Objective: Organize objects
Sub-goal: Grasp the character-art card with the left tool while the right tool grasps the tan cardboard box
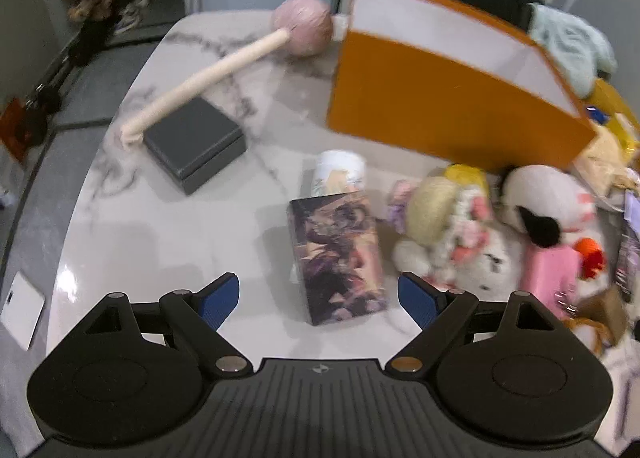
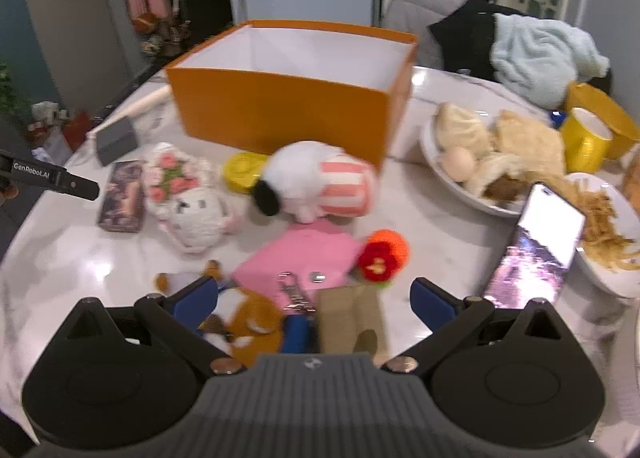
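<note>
While both sets of fingers stand spread wide with nothing between them, the left gripper (image 1: 319, 296) hovers over the marble table (image 1: 160, 242). Directly ahead of its fingers lies a printed card box (image 1: 338, 254), reaching into the gap between the blue pads. Just beyond that box stands a small illustrated cup (image 1: 340, 172), touching its far end. Ahead and to the left of the fingers sits a grey box (image 1: 196, 144), with a cream-handled mallet (image 1: 216, 70) resting across its far corner. To the right of the fingers lie two plush toys, a cream plush (image 1: 448, 230) and a white dog plush (image 1: 540, 198), touching each other.

The right gripper (image 2: 314, 298) hovers over a brown fox plush (image 2: 252, 322), a key clip (image 2: 296, 294) and a tan card (image 2: 348, 318), all close under its fingers. Just ahead lies a pink pouch (image 2: 304, 250), with a red knitted flower (image 2: 382, 256) beside it to the right. Farther ahead stands the orange box (image 2: 280, 114), open-topped and white inside. Right of the fingers, a phone (image 2: 536, 242) leans by dishes of food.
</note>
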`<act>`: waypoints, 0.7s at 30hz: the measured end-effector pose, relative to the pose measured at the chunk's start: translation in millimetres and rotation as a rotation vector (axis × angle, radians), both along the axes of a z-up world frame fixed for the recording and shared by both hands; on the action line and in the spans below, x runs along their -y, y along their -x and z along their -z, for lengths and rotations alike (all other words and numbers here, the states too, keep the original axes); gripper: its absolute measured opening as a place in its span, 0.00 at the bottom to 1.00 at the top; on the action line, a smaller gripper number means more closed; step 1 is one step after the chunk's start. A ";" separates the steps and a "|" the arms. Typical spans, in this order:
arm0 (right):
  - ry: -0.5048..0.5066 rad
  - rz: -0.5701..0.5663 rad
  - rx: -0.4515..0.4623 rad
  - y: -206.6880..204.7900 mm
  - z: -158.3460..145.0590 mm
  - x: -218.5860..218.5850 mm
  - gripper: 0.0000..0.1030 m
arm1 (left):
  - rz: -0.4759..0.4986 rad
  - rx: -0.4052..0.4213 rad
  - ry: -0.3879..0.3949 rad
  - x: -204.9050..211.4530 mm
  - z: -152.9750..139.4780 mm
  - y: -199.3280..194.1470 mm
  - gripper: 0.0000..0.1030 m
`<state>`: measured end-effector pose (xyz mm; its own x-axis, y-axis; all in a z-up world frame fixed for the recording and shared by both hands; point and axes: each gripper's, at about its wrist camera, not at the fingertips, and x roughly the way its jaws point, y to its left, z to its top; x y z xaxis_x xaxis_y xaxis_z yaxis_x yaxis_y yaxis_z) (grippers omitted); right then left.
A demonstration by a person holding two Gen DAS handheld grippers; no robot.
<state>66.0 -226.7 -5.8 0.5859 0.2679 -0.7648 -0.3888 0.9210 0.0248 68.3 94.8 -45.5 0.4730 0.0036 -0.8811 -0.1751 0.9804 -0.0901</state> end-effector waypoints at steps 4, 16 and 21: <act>-0.041 0.023 -0.017 -7.5 2.4 13.6 0.99 | -0.035 -0.018 -0.079 4.8 17.5 -4.6 0.99; 0.024 0.028 -0.055 -17.6 24.3 2.0 0.60 | 0.018 0.020 -0.142 26.3 25.9 -9.5 0.99; 0.059 0.010 -0.040 -17.3 28.6 -6.3 0.60 | -0.005 0.039 -0.105 23.8 30.5 -13.5 0.99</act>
